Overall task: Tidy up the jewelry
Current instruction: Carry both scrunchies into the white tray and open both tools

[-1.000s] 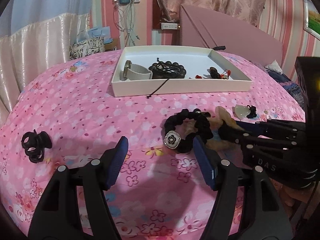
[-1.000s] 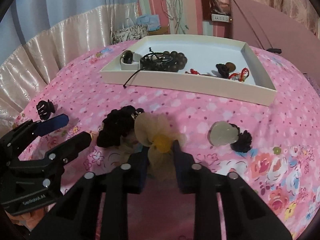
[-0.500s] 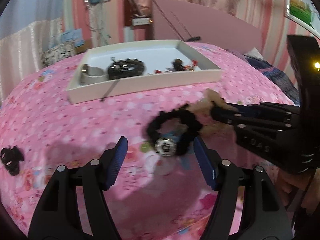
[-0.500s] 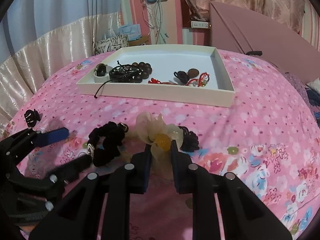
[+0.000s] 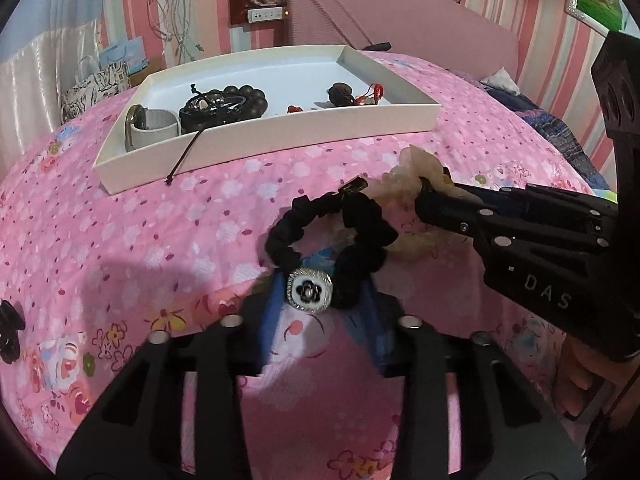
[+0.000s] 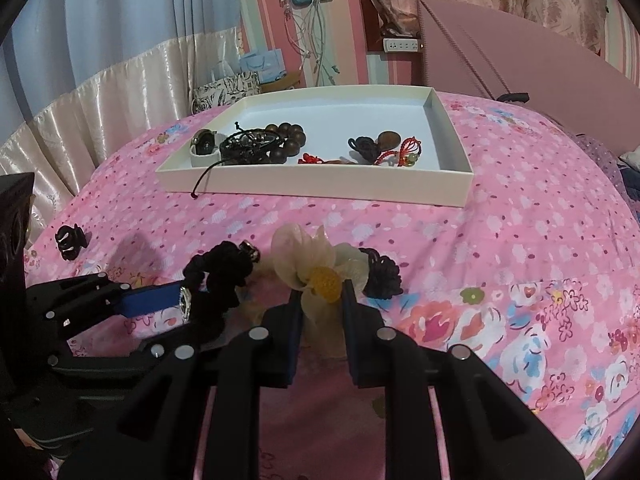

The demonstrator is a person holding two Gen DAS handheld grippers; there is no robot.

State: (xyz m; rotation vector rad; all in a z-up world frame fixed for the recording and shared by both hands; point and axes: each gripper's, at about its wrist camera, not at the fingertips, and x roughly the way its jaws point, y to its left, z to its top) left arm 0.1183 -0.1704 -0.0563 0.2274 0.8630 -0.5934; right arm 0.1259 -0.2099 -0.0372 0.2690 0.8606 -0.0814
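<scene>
My left gripper (image 5: pixel 320 300) is shut on a black scrunchie (image 5: pixel 360 236) with a round silver charm (image 5: pixel 309 292); it also shows in the right wrist view (image 6: pixel 218 276). My right gripper (image 6: pixel 320 300) is shut on a cream fabric flower hair piece (image 6: pixel 316 268), which shows in the left wrist view (image 5: pixel 416 172) beside the scrunchie. Both pieces are held just above the pink floral bedspread (image 6: pixel 520 240). The white tray (image 5: pixel 280 132) stands farther back and holds a watch (image 5: pixel 150 124), a dark bead bracelet (image 5: pixel 224 104) and red-corded charms (image 6: pixel 400 152).
A black claw hair clip (image 6: pixel 71 238) lies on the bedspread at the left. A pale stone pendant with a black knotted cord (image 6: pixel 382 272) lies behind the flower. A black cord (image 5: pixel 184 156) hangs over the tray's front wall. A pink headboard (image 5: pixel 400 16) stands behind.
My left gripper has closed on the black scrunchie. Both grippers have moved closer to the tray, the right one still holding the flower.
</scene>
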